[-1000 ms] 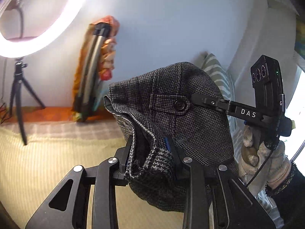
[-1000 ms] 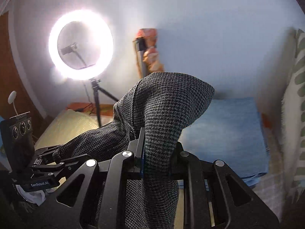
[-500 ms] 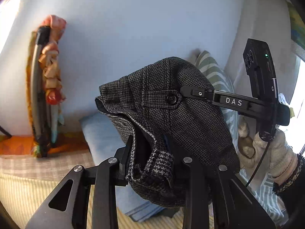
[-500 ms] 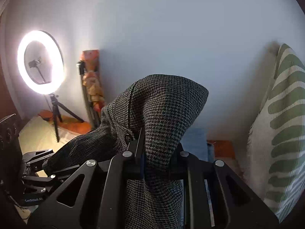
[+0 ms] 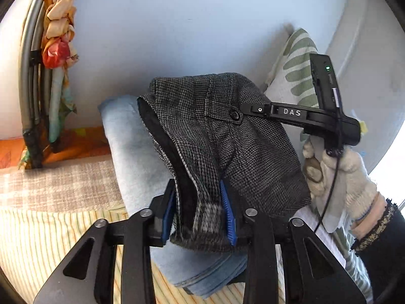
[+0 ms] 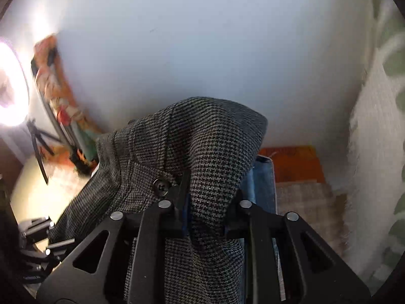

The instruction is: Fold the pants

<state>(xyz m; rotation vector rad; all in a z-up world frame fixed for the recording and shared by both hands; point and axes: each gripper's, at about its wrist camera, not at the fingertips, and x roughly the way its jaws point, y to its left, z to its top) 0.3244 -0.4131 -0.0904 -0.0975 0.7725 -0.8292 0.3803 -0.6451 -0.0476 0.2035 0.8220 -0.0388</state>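
Pants (image 5: 227,136), grey houndstooth, bunched between left gripper (image 5: 200,215) blue pads, clamped tight; folded blue jeans (image 5: 136,157) beneath and ahead. Right gripper (image 5: 246,109) bites cloth by button, gloved hand (image 5: 336,174) holding it.

Right view: right gripper (image 6: 206,215) pinching pants (image 6: 192,147) fold; fabric drapes over fingers, trails left.

I note my left tool (image 5: 200,212) is matte black with silver screw heads and ribbed blue pads (image 5: 228,215). My right tool (image 5: 255,110) carries white "DAS" lettering, a green indicator light and a thin black cable. My right hand (image 5: 339,174) wears a cream knit glove over a dark sleeve.
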